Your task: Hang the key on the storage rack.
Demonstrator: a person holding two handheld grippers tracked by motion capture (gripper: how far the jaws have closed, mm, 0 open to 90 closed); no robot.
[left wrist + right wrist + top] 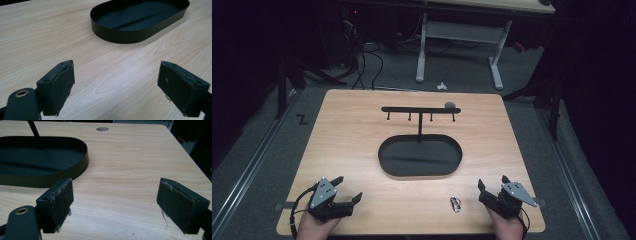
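Note:
A black oval tray [387,162] lies in the middle of the wooden table [352,130], with a thin post rising from it to a crossbar with several hooks [420,110]. A small metal clasp [455,203] lies near the front edge, just left of my right gripper [492,186]. My left gripper [347,188] rests at the front left, open and empty. The right gripper is open too, with nothing between its pads. The left gripper view shows the tray [117,37] ahead of the open left gripper [116,82]. The right gripper view has the tray [82,167] to the left of the open right gripper [115,202].
A round grey cap [450,105] sits in the tabletop behind the rack, seen also as a round grey cap [102,129] far ahead in the right gripper view. Beyond the table are a white desk frame [459,50], cables and dark floor.

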